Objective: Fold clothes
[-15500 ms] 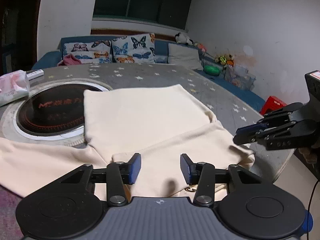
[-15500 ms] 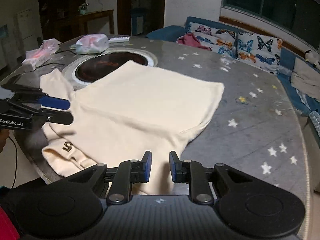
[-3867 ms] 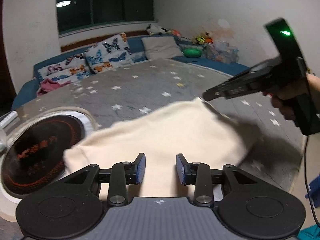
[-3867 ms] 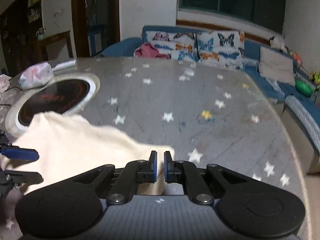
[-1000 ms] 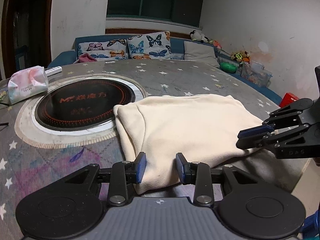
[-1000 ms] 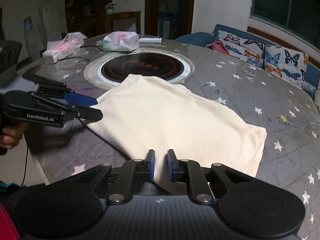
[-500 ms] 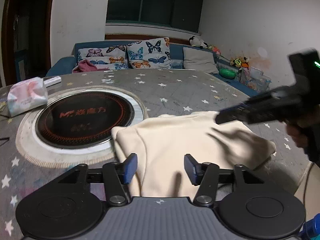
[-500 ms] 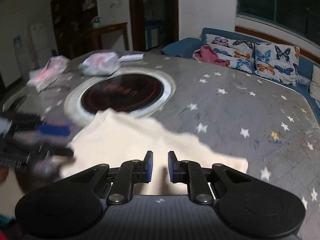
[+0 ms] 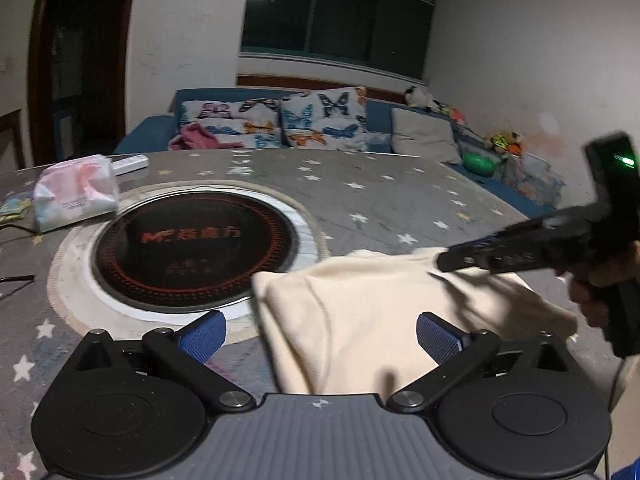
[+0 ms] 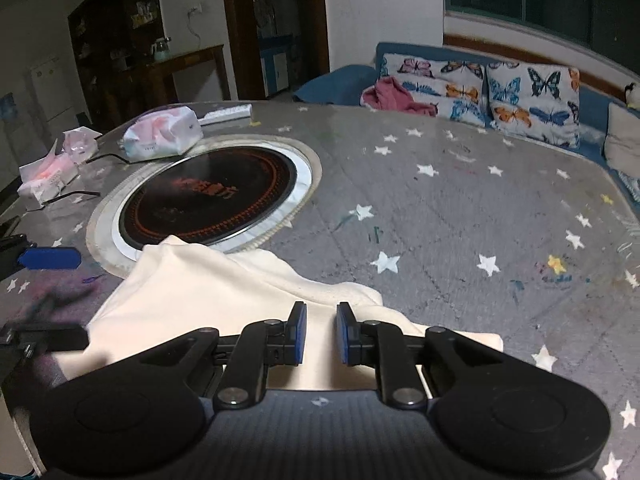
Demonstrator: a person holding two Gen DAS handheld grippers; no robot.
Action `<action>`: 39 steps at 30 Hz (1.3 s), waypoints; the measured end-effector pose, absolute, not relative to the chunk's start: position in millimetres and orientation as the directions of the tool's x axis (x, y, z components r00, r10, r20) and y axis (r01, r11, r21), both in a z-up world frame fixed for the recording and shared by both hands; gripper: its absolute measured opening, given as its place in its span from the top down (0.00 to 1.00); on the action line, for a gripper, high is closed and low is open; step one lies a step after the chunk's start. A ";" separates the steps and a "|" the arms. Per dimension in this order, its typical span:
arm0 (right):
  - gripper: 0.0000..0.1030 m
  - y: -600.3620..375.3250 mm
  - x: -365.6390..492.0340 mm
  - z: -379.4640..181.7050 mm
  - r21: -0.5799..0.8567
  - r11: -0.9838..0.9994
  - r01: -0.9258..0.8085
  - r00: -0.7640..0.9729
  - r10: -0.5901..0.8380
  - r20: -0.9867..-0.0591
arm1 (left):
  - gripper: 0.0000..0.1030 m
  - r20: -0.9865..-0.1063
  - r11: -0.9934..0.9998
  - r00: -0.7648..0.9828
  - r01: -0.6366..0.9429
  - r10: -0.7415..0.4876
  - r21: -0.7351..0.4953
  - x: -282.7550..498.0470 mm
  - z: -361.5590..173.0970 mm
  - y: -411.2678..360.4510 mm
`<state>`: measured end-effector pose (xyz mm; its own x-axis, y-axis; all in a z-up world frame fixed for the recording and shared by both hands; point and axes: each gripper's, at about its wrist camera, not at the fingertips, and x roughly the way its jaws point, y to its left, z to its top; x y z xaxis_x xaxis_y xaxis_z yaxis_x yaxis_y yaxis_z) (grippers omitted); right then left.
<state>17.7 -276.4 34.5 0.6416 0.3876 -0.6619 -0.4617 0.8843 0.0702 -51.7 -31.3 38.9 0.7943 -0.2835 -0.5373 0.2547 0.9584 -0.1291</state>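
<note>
Hovering over the near edge of the garment (image 9: 360, 320), the left gripper (image 9: 320, 332) has its jaws spread wide and holds nothing. In its own view the right gripper (image 10: 320, 334) shows a narrow gap over cloth; whether it pinches a fold cannot be told. The cream garment lies bunched on the tabletop (image 10: 460, 208) just beside the hob (image 10: 208, 200), its long axis running between the two grippers. Its near hem is cut off behind both gripper bodies, and motion blur smears the right gripper in the left view
</note>
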 end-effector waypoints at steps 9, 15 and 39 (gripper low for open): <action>0.67 -256.4 -43.6 61.1 -0.009 0.837 -0.547 0.644 0.413 -0.644 | 0.00 -0.461 0.983 0.872 0.106 -0.164 -0.149 -59.5 48.6 -5.4; 0.54 -218.4 -83.5 64.4 -0.081 0.747 -0.660 0.606 0.466 -0.645 | 0.00 -0.493 0.985 0.864 0.021 -0.103 -0.169 -53.7 57.1 8.8; 0.87 -120.9 -141.8 29.4 -0.321 0.501 -0.804 0.565 0.473 -0.676 | 0.00 -0.634 0.934 0.753 -0.078 -0.173 -0.347 -46.6 46.7 27.2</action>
